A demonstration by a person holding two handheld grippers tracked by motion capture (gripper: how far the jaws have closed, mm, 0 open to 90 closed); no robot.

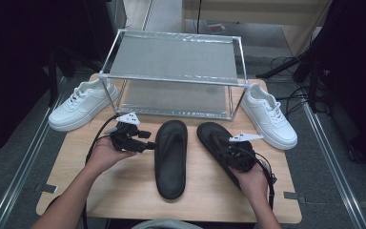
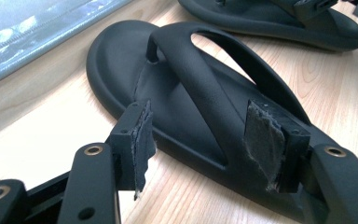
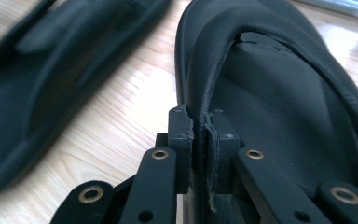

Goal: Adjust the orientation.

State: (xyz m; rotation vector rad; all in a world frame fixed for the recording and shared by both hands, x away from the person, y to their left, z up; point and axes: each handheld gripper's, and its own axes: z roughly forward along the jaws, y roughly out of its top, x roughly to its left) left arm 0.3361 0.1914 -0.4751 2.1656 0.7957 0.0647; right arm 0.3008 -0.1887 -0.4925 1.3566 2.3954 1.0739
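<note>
Two black sandals lie side by side in the middle of the table [image 1: 124, 191], toes pointing to the far edge. The left sandal [image 1: 170, 157] sits square, with bare wood all around it and a wide clear strip toward the near edge. The right sandal [image 1: 219, 140] angles toward the near right corner, its heel under the right gripper [image 1: 236, 155]. A gap of bare wood parts the two. Behind them a rack [image 1: 171, 81] of thin metal tubing with two grey mesh shelves takes up the far edge, leaving little room there. A white sneaker [image 1: 78, 105] hangs over the far left corner and another sneaker [image 1: 269, 114] lies along the right edge, just beside the rack's leg.

The sandals are smooth, matte moulded foam, thick-soled with rounded rims and a broad Y-shaped strap. The table is pale grained wood with rounded corners.

The left gripper [image 1: 140, 143] is held low and level from the left edge, pointing across at the left sandal. Its fingers [image 2: 140, 140] stand wide apart, frayed grey pads facing each other, with the sandal's strap and rim between them but not pressed. The right gripper comes in from the near right corner, pointing along the right sandal. Its fingers [image 3: 182, 140] are pinched tight on the edge of that sandal's strap.
</note>
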